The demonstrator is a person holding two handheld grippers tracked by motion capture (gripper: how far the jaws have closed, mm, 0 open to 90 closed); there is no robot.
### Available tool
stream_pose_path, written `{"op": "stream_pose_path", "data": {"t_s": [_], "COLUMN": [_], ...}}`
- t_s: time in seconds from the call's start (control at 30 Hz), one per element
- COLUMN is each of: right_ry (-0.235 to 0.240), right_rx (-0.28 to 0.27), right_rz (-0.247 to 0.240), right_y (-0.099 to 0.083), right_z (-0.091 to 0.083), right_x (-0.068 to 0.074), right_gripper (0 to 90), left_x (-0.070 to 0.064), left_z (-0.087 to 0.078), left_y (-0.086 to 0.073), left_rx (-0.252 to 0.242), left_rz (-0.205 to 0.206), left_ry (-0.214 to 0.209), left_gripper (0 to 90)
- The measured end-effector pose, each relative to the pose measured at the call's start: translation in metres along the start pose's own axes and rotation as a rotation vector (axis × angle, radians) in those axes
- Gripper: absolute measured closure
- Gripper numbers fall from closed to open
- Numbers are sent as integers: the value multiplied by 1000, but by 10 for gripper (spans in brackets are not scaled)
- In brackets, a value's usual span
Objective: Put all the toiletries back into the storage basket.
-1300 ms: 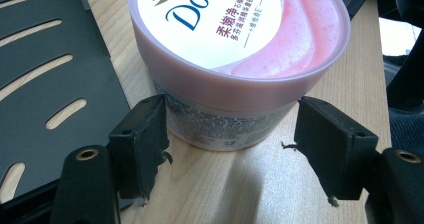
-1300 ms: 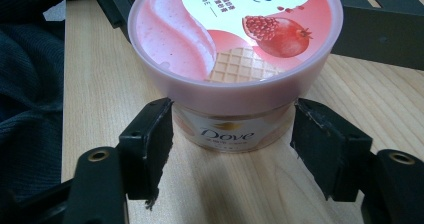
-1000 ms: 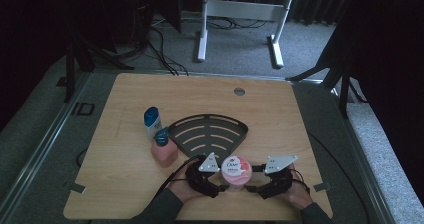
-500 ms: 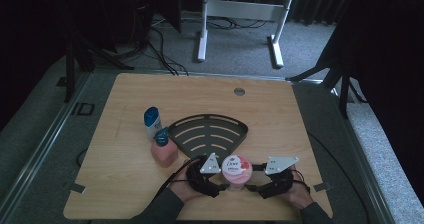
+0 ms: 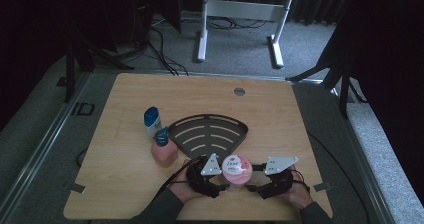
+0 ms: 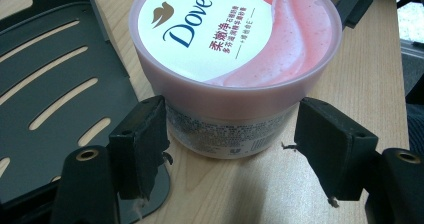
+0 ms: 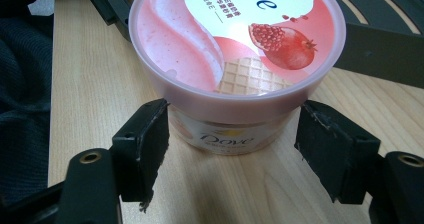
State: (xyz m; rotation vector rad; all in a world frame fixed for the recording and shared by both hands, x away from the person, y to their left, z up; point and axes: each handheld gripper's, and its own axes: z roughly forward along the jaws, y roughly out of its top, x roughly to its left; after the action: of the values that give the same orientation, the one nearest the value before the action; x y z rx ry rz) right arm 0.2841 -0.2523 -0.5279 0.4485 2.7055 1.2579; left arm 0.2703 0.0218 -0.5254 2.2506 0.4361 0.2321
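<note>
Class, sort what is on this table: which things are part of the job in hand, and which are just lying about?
In the job: Dove tub, left claw, right claw, both open around the tub.

Lying about: black corner rack, pink bottle, blue-capped bottle.

Small print on tub unreadable

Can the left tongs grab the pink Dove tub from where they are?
Probably yes. The left tongs stand open on either side of the pink Dove tub, with nothing between them and it. The right tongs flank it from the other side.
</note>
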Motion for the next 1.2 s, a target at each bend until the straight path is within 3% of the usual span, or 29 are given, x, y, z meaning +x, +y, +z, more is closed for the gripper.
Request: {"op": "stream_pose_path", "data": {"t_s": [1.2], "right_ry": [-15], "right_rx": [11], "right_rz": [-76], "right_y": [30], "right_z": [18], "right_x": [-9], "right_gripper": [295], "left_x": [15], "left_z": [-18], "left_y": [-6], "left_rx": [6], "left_rz": [-34], "left_ry": [81], "left_gripper": [297]}}
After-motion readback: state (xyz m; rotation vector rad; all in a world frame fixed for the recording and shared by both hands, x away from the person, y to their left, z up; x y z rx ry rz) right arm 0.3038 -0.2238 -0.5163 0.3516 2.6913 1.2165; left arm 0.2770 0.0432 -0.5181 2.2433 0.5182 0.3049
